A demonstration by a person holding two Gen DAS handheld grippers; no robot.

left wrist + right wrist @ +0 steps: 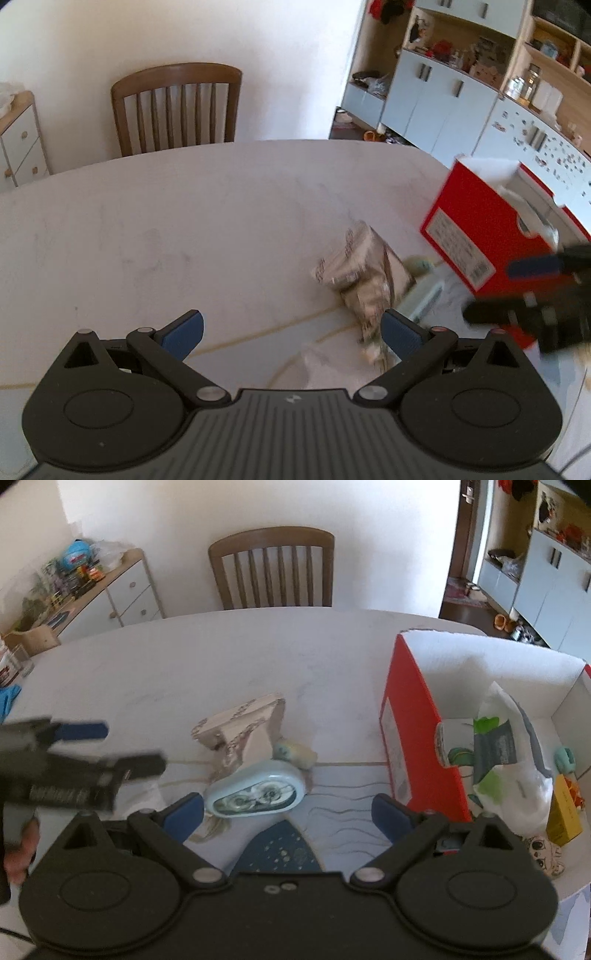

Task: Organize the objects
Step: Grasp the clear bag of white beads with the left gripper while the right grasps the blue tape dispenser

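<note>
At the far left of the white, faintly marbled table (pixel 155 672), the left gripper (pixel 122 747) hovers low over the surface, its matte black arms and blue rubber pads spread apart with nothing between them; a hand (pixel 18 853) shows at the edge behind it. Through its own camera the same wide gap appears over bare tabletop.

Next along lies a crumpled packet (pixel 245 734) of pale, printed film, creased and folded, with a flat sealed end; its long axis runs from near-left toward far-right, the sealed end pointing away from the seated side. Touching its near end is a smooth, pale blue plastic case (pixel 255 792), rounded and teardrop-like, its glossy clear window tilted up toward the right wrist camera and its long axis lying left to right. A small soft yellowish-green lump (pixel 301 755) sits just behind the case; what it is I cannot tell.

The right gripper (pixel 288 814) hangs just this side of the case, fingers parted wide, grasping nothing.

Further right stands an open red cardboard box (pixel 410 716) with white inner walls, rectangular, its label side facing the packet. Inside are a white plastic bag (pixel 517 775) with green print, a yellow carton (pixel 565 816) and other small items.

A slatted wooden chair (pixel 271 568) stands beyond the table.
</note>
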